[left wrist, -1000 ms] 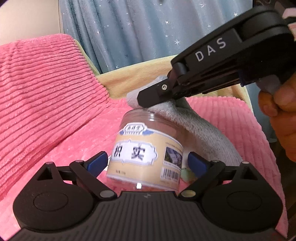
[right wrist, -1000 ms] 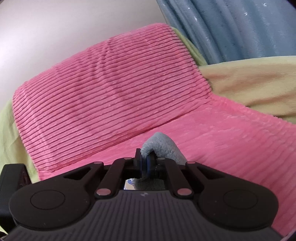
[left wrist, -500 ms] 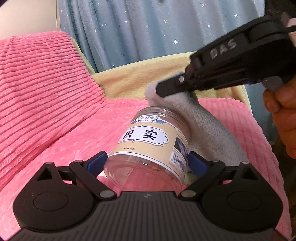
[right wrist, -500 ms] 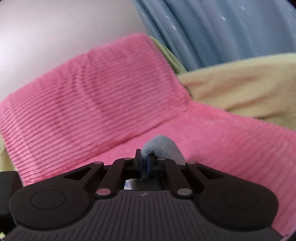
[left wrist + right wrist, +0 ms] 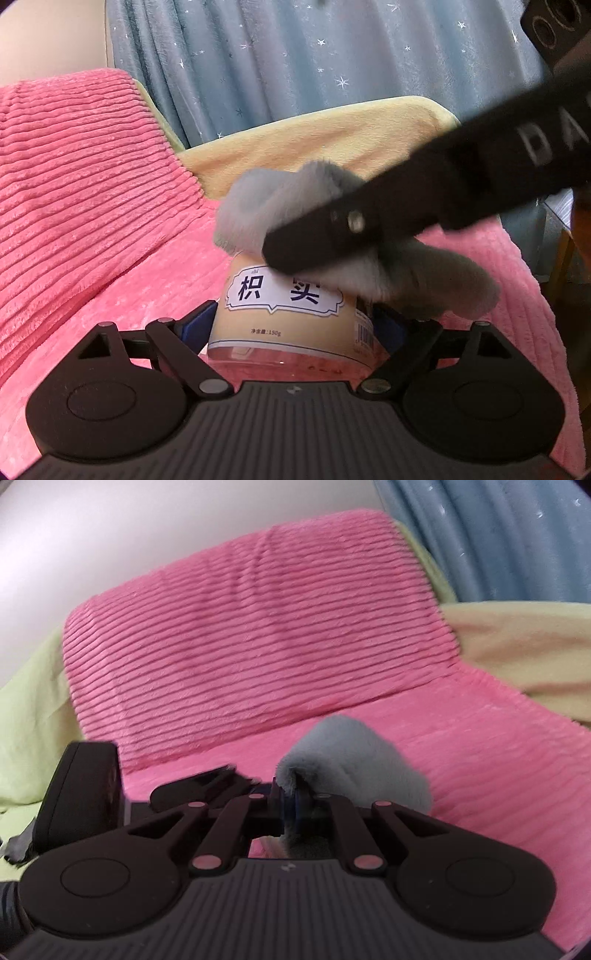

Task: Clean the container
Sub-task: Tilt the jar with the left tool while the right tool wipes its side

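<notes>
A clear plastic jar (image 5: pixel 284 317) with a beige and white label sits upright between the blue pads (image 5: pixel 197 326) of my left gripper (image 5: pixel 293 326), which is shut on it just above the pink blanket. My right gripper (image 5: pixel 295 247) reaches in from the right and lies across the jar's top. It is shut on a folded grey fluffy cloth (image 5: pixel 269 206) that covers the jar's mouth and hangs down its right side. In the right wrist view the right gripper (image 5: pixel 291 805) pinches the cloth (image 5: pixel 354 760), with the left gripper's body (image 5: pixel 81 794) at lower left. The jar's rim is hidden.
A ribbed pink blanket (image 5: pixel 81 192) covers the seat and backrest of a sofa. A yellow blanket (image 5: pixel 332 140) lies behind it, and a blue starred curtain (image 5: pixel 295 55) hangs at the back. A pale green sheet (image 5: pixel 29 709) shows at the left.
The jar has swung from tilted back to more upright. My right gripper has come down and nearer with the cloth, from beyond the jar onto its top.
</notes>
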The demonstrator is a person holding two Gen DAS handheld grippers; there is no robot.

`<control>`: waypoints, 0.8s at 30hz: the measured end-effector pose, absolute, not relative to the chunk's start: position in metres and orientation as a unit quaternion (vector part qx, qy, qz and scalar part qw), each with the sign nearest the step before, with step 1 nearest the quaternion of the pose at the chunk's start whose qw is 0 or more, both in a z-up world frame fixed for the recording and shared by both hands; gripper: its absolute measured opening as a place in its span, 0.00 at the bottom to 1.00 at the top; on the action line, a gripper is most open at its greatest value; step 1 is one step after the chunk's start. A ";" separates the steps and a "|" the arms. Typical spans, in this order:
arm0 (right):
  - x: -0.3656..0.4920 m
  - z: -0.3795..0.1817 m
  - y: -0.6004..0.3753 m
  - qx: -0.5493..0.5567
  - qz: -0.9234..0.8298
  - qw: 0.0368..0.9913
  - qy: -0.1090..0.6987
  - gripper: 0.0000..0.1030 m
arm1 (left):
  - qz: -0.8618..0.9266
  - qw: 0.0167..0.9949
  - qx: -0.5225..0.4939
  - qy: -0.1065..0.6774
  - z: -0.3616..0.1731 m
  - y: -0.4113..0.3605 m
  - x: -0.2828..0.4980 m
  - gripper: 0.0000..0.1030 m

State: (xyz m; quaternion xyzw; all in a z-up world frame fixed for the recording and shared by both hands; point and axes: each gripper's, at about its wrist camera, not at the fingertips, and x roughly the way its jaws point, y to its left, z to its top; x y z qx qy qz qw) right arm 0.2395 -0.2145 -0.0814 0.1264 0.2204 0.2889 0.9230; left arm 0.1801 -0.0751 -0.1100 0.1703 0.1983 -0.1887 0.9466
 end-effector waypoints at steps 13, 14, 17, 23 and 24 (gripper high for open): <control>0.237 -0.083 -0.215 0.113 0.291 0.923 0.225 0.04 | -0.185 0.947 0.162 0.206 -0.109 -0.072 0.179 0.84; 0.233 -0.070 -0.228 0.111 0.307 0.917 0.229 0.04 | -0.186 0.947 0.163 0.206 -0.109 -0.072 0.180 0.84; 0.227 -0.065 -0.216 0.103 0.361 0.895 0.243 0.04 | -0.192 0.946 0.162 0.204 -0.110 -0.072 0.178 0.83; 0.240 -0.070 -0.208 0.111 0.368 0.889 0.251 0.02 | -0.210 0.938 0.196 0.194 -0.112 -0.081 0.171 0.83; 0.243 -0.070 -0.208 0.105 0.351 0.898 0.244 0.02 | -0.210 0.937 0.199 0.194 -0.113 -0.082 0.171 0.83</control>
